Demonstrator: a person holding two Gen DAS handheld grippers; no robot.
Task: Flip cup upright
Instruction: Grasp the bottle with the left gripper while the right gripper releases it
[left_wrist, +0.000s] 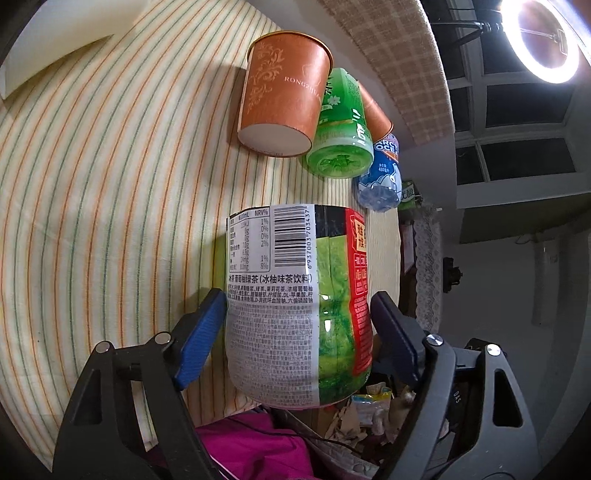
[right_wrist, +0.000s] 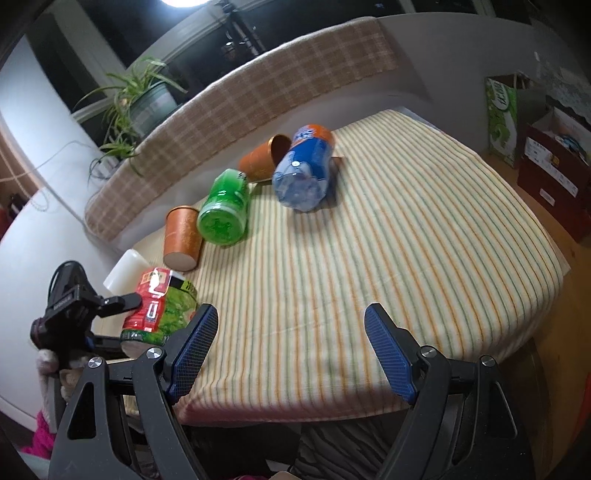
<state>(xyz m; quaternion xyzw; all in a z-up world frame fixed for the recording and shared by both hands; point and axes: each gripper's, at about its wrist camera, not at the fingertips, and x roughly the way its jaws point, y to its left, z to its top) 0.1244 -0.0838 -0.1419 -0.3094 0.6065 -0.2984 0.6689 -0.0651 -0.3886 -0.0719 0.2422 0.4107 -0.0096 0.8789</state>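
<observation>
fingers of the left gripper (left_wrist: 299, 325) clamp a tea bottle (left_wrist: 295, 302) at frame centre. right gripper (right_wrist: 291, 347) gapes empty; two cups (right_wrist: 183, 236) lie toppled upper left.

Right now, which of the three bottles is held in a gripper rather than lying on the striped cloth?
The green tea bottle with the barcode label, held between the left gripper pads. The plain green bottle and blue-labelled bottle lie on the cloth.

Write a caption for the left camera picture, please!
Left claw grips a green tea bottle above the striped tablecloth.
</observation>
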